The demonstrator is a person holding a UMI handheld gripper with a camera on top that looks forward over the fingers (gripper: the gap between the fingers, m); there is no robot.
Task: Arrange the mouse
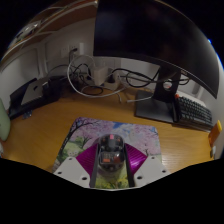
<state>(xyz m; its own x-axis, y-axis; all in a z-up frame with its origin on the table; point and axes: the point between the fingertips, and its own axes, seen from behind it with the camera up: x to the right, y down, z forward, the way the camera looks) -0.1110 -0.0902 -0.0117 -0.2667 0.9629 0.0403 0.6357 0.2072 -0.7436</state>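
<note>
A dark grey mouse (110, 155) with a red-lit wheel area sits between my two fingers, its sides against the magenta pads (91, 160). My gripper (110, 168) is shut on the mouse and holds it over the near part of a printed mouse mat (85, 132) that lies on the wooden desk (40, 140). The underside of the mouse is hidden, so I cannot tell whether it touches the mat.
A black monitor (150, 40) on a stand stands beyond the mat. A black keyboard (196, 111) lies to the right. Cables (95, 78) run along the back wall, and a black device (28, 95) sits at the far left.
</note>
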